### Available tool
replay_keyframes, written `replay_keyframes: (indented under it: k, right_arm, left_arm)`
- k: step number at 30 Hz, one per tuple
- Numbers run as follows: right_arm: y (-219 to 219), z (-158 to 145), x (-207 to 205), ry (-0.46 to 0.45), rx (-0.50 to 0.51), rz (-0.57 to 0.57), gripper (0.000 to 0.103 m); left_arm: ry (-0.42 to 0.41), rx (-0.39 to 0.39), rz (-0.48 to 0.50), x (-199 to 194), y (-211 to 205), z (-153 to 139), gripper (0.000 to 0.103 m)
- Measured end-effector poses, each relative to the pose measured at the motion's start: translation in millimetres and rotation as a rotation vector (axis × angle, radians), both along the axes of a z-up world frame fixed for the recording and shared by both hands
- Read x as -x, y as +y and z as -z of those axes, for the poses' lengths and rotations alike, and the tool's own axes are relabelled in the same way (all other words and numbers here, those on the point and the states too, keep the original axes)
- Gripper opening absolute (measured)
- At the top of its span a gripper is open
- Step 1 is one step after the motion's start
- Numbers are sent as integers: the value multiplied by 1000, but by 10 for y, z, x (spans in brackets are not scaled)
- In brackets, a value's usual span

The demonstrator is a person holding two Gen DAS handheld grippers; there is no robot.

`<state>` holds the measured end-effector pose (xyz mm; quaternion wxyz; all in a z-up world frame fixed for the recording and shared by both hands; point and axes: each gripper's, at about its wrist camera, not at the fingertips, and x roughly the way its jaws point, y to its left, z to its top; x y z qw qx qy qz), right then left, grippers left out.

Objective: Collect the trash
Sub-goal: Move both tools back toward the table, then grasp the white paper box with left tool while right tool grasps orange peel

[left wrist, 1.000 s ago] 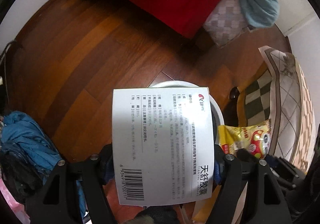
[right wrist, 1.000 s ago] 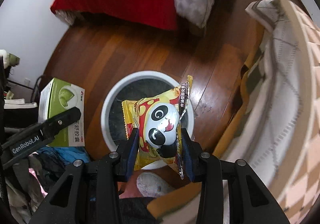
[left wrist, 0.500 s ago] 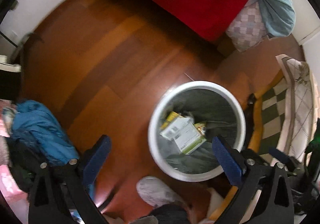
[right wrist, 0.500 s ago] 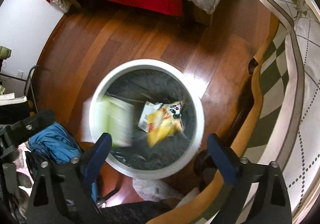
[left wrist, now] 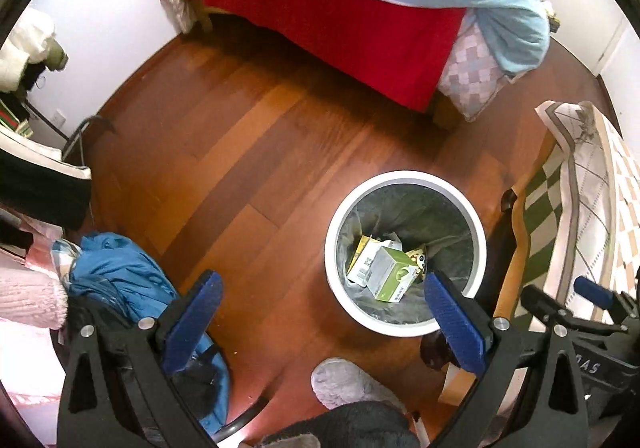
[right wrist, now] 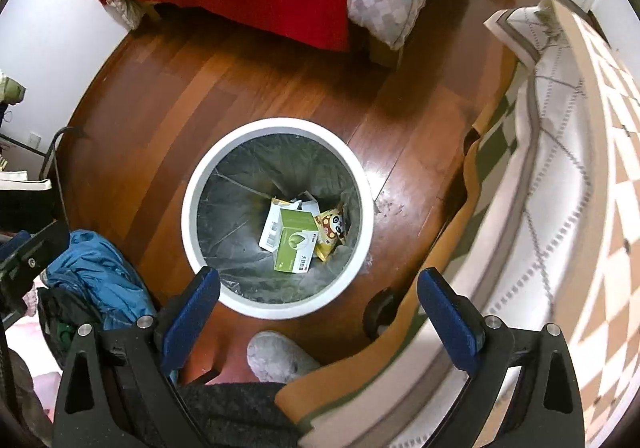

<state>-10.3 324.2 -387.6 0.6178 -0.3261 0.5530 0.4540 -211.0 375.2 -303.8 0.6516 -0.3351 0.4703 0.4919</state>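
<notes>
Left wrist view: our left gripper (left wrist: 320, 322) stood spread wide, its jaws having just opened, nothing between them. The green-and-white medicine carton (left wrist: 390, 277) lay in the white trash bin (left wrist: 404, 178) at 3 o'clock.

Right wrist view: our right gripper (right wrist: 318, 314) likewise had just opened, empty. The panda snack packet (right wrist: 331, 229), light and crinkly, lay beside the carton at 12 o'clock; we judged its edge seam the best hold.

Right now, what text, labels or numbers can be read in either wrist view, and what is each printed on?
"DAS" (partial, start cut off): on the right gripper body, seen in the left wrist view.
Black Chinese characters on the green and white box in the trash bin: too small to read.
Print on the yellow panda snack bag: unreadable.
</notes>
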Motion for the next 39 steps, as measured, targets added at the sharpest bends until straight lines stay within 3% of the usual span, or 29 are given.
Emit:
replay_keyframes:
  k: [14, 20, 24, 30, 35, 39]
  right_arm:
    - [-706, -1119, -19, 4, -202, 26, 100]
    - [-1144, -1554, -249, 52, -304, 88, 100]
    - [-1482, -1777, -578, 82, -358, 156, 100]
    - [-2197, -1929, -1500, 24, -367, 354, 100]
    - [-2903, -1725, -2427, -61, -269, 548, 100]
    - [-3302, -1456, -2973, -89, -199, 634, 100]
  left_arm:
    - [-51, -136, 80, -166, -657, -911, 103]
    - [-81, -190, 120, -483, -953, -1248, 103]
    - [-117, -224, 180, -980, -1187, -1416, 103]
    - [-167, -144, 342, -2127, -1572, -1219, 103]
    - [-168, -42, 482, -3123, -1921, -814, 103]
    - [-142, 46, 588, -3747, -2216, -411, 102]
